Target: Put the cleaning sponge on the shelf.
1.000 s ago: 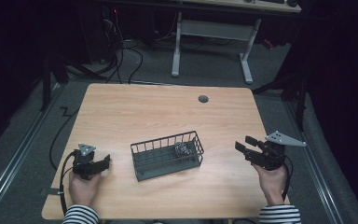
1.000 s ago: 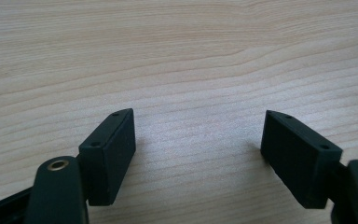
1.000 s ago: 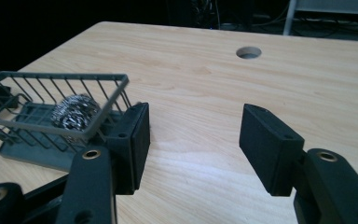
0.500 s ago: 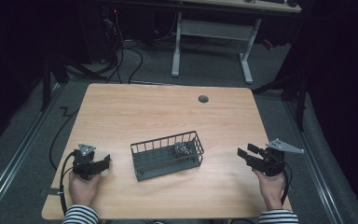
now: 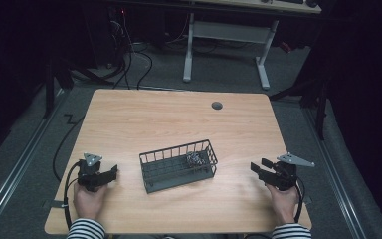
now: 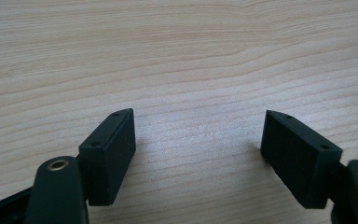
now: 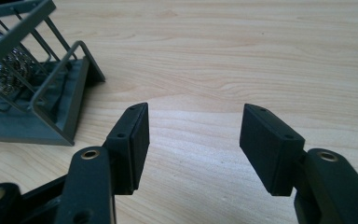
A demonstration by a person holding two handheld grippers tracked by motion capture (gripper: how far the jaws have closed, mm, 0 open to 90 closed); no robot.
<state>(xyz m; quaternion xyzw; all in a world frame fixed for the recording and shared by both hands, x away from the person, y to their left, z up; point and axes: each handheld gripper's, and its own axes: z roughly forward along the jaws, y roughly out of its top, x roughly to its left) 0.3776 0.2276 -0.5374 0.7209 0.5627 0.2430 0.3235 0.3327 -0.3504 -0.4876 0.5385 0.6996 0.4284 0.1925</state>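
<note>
1. Basket (image 5: 178,166) sits mid-desk (image 5: 179,114), scrubber ball (image 5: 194,159) inside at its 2 o'clock corner.
2. Both hand-held grippers, left (image 5: 110,174) and right (image 5: 256,169), are spread, empty.
3. Right should approach level, clearing the rim.

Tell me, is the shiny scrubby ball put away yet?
Looks done: the steel scrubber already sits inside the wire basket. In hand: nothing; the left gripper and right gripper are both open and empty, either side of the basket on the table. Probably little is left.
</note>
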